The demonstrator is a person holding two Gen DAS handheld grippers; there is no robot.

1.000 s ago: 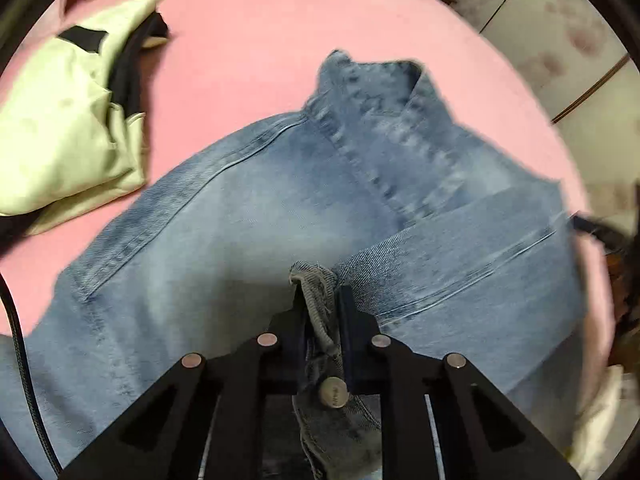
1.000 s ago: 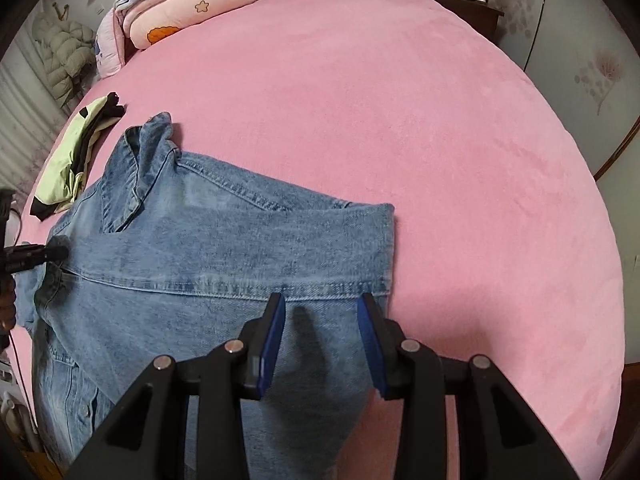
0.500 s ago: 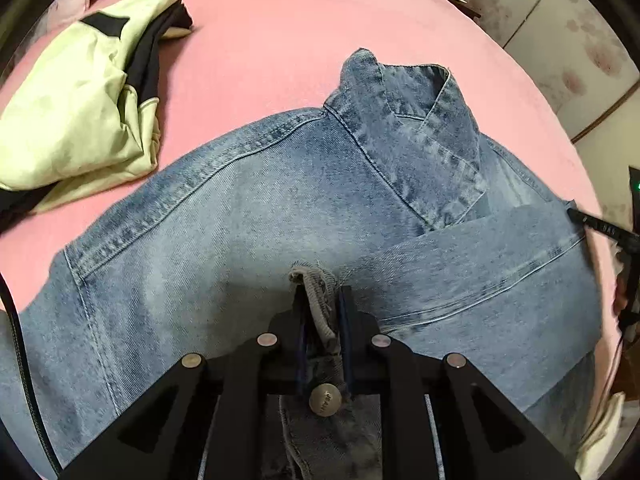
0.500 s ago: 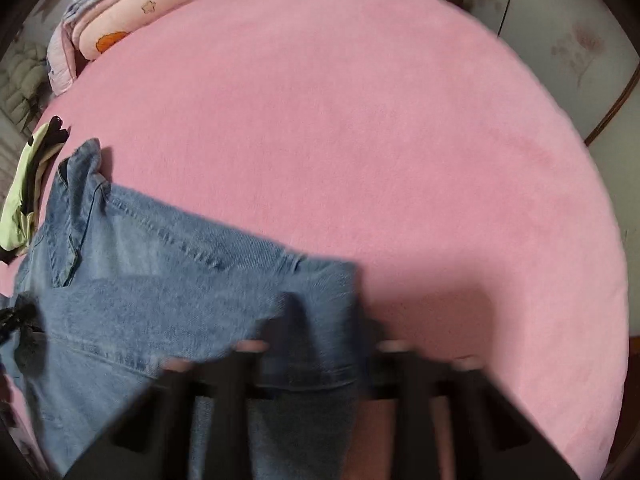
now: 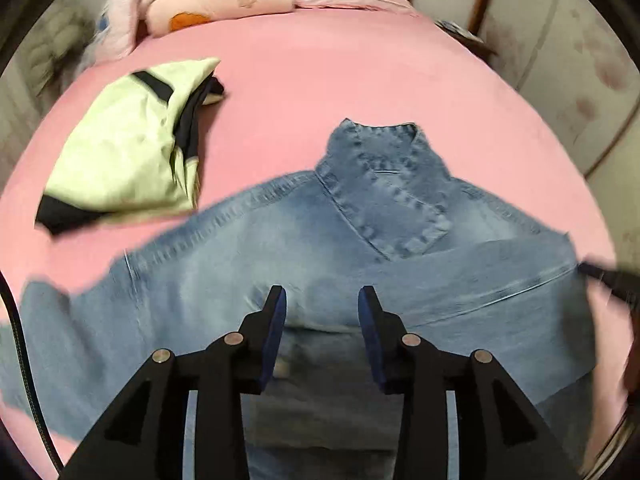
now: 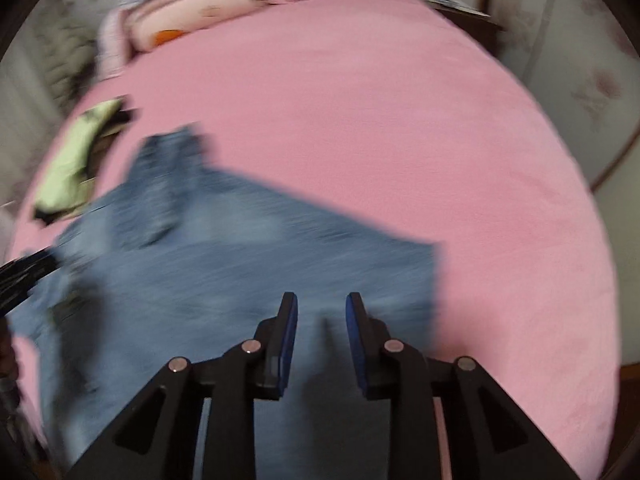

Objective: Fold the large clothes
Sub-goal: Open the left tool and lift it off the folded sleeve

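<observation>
Both were matte black linkage frames: the left gripper (image 5: 322,300) had blue pads (image 5: 276,332) inside its fingers, four silver rivets across its arms, and a thin black cable (image 5: 24,360) off its left. The right gripper (image 6: 318,306) looked identical.

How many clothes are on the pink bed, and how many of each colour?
Blue: 1, the denim jacket
Light green with black trim: 1, the folded garment
Total: 2 clothes on the pink bed
</observation>
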